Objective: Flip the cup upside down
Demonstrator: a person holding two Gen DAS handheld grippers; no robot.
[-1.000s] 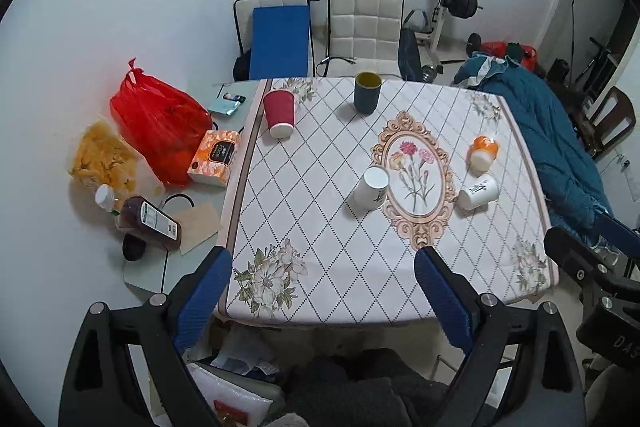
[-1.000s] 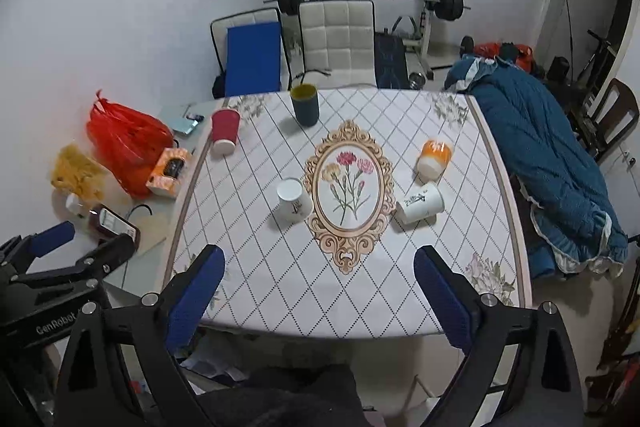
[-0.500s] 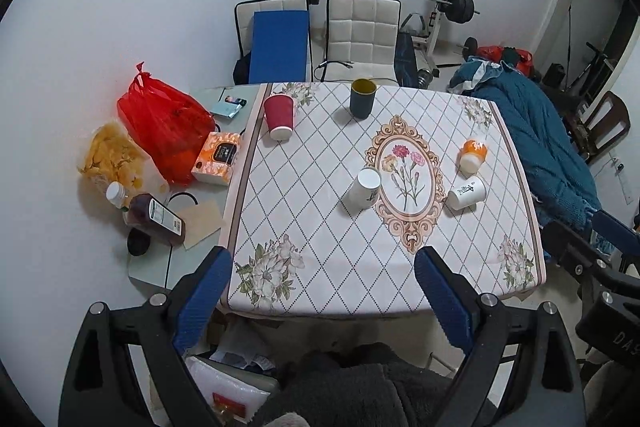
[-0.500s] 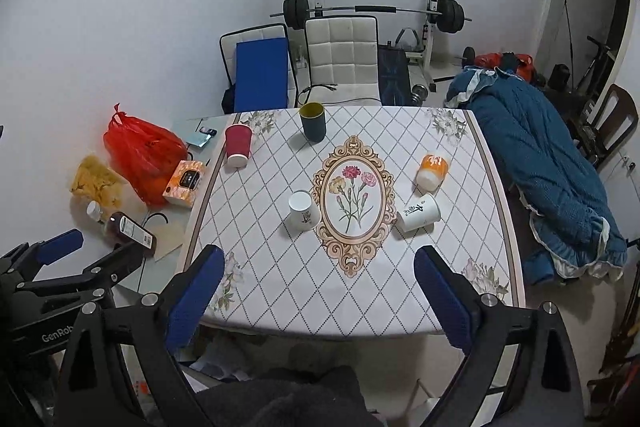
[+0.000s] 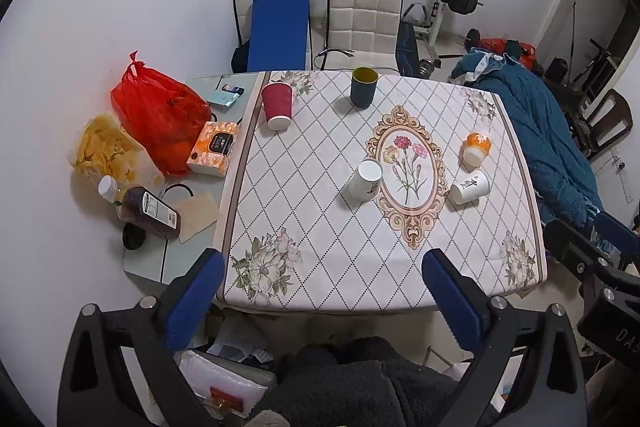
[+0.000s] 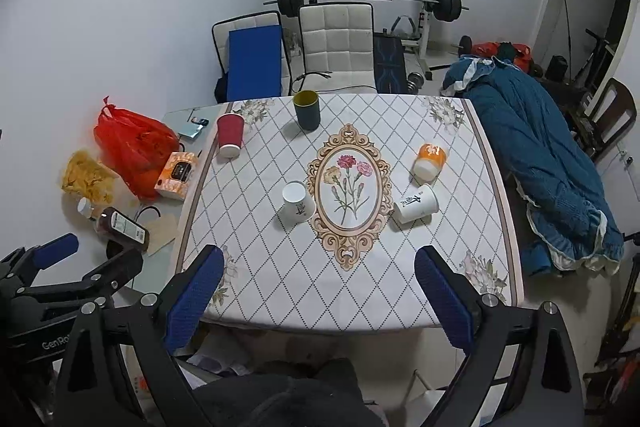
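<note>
Several cups stand on a table with a diamond-pattern cloth (image 5: 320, 227). A dark blue cup (image 5: 363, 87) (image 6: 306, 110) stands upright with its mouth up at the far side. A red cup (image 5: 277, 106) (image 6: 230, 135), a white cup (image 5: 365, 179) (image 6: 297, 202), an orange cup (image 5: 476, 147) (image 6: 430, 160) and a second white cup (image 5: 469, 186) (image 6: 416, 203) sit mouth down. My left gripper (image 5: 323, 291) and right gripper (image 6: 318, 285) are open and empty, high above the table's near edge.
A side table at the left holds a red bag (image 5: 160, 107), a tissue box (image 5: 214, 146), a sauce bottle (image 5: 150, 211) and snacks. Two chairs (image 5: 362, 23) and a barbell rack stand behind the table. A blue quilt (image 5: 548, 139) lies at the right.
Both grippers have pulled back and up from the table, so the table looks smaller and farther away. The cups have not moved.
</note>
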